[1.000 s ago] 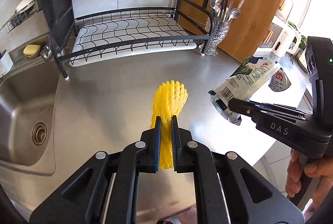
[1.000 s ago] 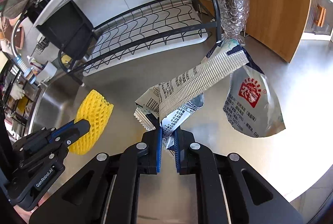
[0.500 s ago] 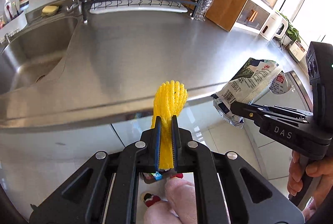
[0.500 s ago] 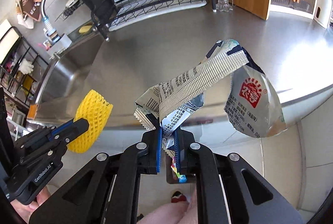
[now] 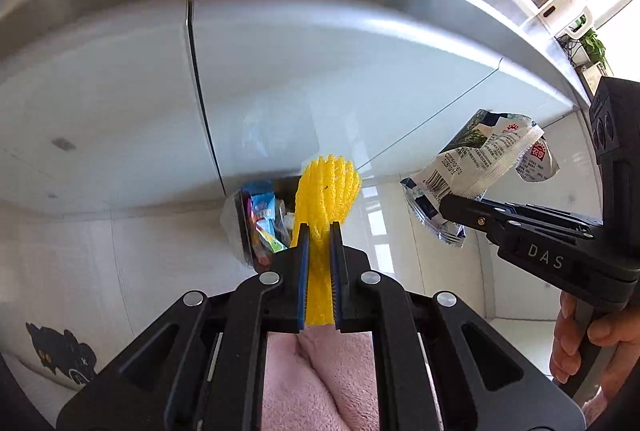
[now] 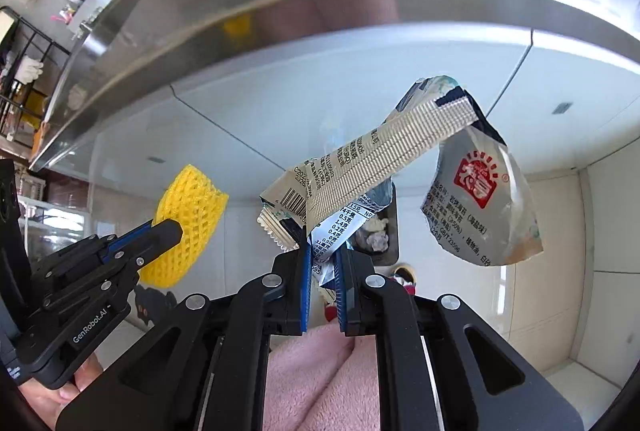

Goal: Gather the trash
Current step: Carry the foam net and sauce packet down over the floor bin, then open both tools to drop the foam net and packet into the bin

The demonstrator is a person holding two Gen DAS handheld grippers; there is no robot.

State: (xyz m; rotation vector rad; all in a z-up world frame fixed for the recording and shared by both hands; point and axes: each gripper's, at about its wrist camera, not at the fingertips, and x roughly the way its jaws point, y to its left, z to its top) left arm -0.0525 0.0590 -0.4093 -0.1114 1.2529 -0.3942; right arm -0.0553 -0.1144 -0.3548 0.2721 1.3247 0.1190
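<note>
Down on the floor against the cabinet front stands a trash bin (image 5: 256, 227) holding bright wrappers. Just near of it, tilted steeply downward, the left gripper (image 5: 319, 231) pinches a yellow foam net (image 5: 328, 191). Off to the right, the right gripper (image 6: 323, 255) clamps crumpled snack wrappers (image 6: 404, 167), a hand (image 5: 588, 343) on its handle.

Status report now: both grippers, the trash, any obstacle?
Left gripper shut on yellow foam net. Right gripper shut on snack wrappers. Trash bin on floor below, already holding wrappers. Nothing in the way.
</note>
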